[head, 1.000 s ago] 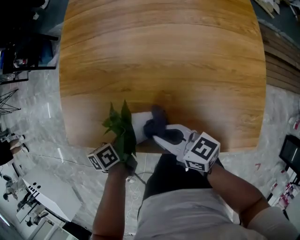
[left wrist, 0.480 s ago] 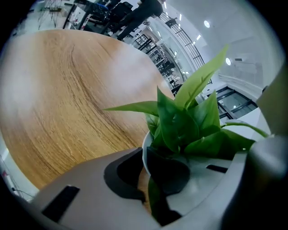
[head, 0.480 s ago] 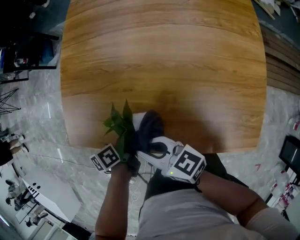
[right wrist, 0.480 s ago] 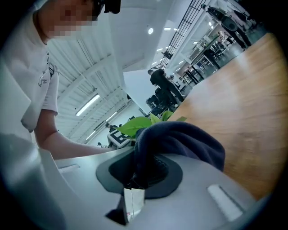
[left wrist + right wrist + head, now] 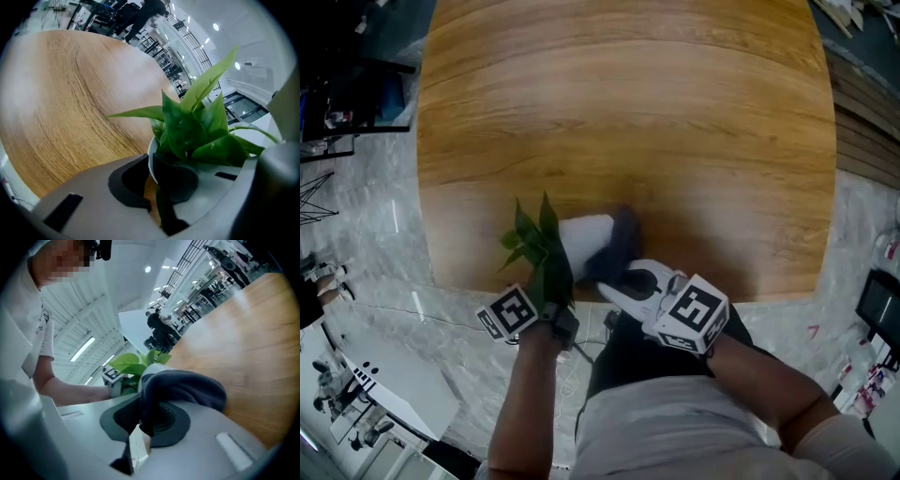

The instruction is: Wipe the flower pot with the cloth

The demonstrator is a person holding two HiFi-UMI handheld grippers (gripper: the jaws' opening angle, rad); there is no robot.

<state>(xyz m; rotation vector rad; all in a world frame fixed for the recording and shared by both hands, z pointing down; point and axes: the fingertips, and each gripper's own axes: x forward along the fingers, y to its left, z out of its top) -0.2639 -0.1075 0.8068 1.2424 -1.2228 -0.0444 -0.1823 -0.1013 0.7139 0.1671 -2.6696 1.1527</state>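
A white flower pot (image 5: 584, 241) with a green leafy plant (image 5: 536, 246) lies tipped near the front edge of the wooden table (image 5: 628, 122). My left gripper (image 5: 555, 305) is shut on the pot's rim (image 5: 153, 161), with the leaves (image 5: 194, 129) filling the left gripper view. My right gripper (image 5: 617, 272) is shut on a dark blue cloth (image 5: 615, 247), which presses against the pot's side. In the right gripper view the cloth (image 5: 180, 390) bulges from the jaws against the pot (image 5: 151, 369).
The table's front edge (image 5: 609, 295) runs just under both grippers. Marbled floor (image 5: 375, 244) lies to the left, wooden planks (image 5: 862, 122) to the right. Furniture and a person stand far off in the gripper views.
The right gripper with the cloth slid left over the pot half a second ago and has come back right. The pot and left gripper barely shifted.
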